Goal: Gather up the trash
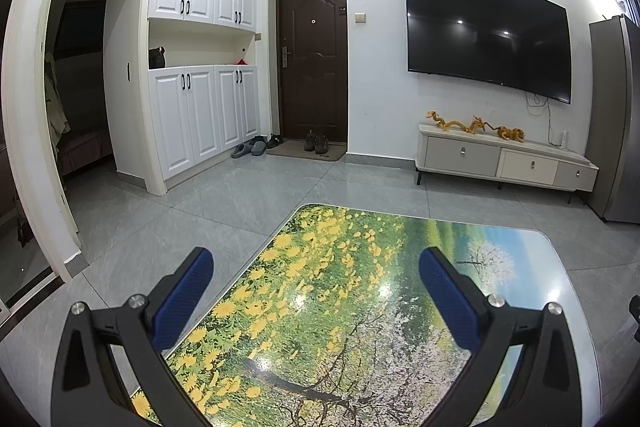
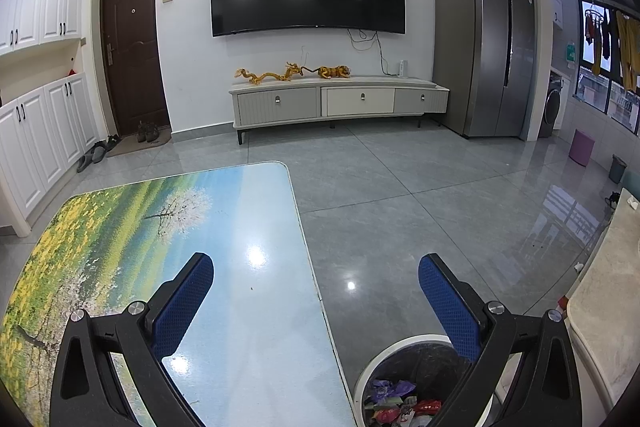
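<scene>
Both tongs are wide apart and hold nothing: the left gripper [image 1: 316,275] hangs over the table [image 1: 400,235] at the bottom of its frame, and the right gripper [image 2: 316,279] straddles the table's right edge, its right finger over the bin [image 2: 362,379].

The trash [image 2: 394,403] lies in the bin at the lower right of the right wrist frame, on the floor just beside the table. It looks like crumpled wrappers and bits of packet, purple, red and white. Judging by that, it is light, soft and crackly, easy to crush and apt to slip from smooth pads; a pinch on a bunched fold or a thick corner should hold better than one on a flat face. The dark liner looks thin and would snag or tear if nipped along with a wrapper.

No loose trash shows on the tabletop in either view. The bin's lower part is cut off by the frame and partly covered by the right finger, so how full it is cannot be told. The near end of the table lies hidden under both grippers. Small specks on the floor at right are too small to name.
</scene>
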The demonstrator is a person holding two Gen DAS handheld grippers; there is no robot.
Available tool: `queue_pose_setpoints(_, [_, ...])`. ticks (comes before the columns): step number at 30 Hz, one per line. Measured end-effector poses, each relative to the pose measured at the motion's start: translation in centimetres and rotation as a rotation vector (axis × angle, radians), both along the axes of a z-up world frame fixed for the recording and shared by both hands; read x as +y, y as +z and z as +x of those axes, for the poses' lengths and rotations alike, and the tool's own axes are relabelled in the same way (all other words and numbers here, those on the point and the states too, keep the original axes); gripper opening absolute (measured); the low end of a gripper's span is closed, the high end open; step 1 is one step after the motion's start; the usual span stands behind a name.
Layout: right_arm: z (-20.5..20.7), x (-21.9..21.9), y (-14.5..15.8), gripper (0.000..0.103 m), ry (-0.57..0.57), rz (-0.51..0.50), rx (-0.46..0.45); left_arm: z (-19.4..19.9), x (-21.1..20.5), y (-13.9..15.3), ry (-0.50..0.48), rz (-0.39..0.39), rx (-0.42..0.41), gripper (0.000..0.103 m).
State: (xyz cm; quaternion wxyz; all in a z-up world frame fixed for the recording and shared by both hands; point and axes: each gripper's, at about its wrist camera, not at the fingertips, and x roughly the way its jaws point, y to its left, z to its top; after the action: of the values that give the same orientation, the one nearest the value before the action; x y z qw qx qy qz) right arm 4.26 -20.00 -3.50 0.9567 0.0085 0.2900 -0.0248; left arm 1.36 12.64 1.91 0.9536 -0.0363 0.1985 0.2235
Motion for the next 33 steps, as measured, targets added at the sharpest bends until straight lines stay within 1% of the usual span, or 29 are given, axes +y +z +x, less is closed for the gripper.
queue_pose_setpoints(33, [-0.30,-0.23,-0.40,0.103,-0.001,-0.002,0.010,0.15,-0.13,-0.81,-0.004,-0.021,0.022,0.103])
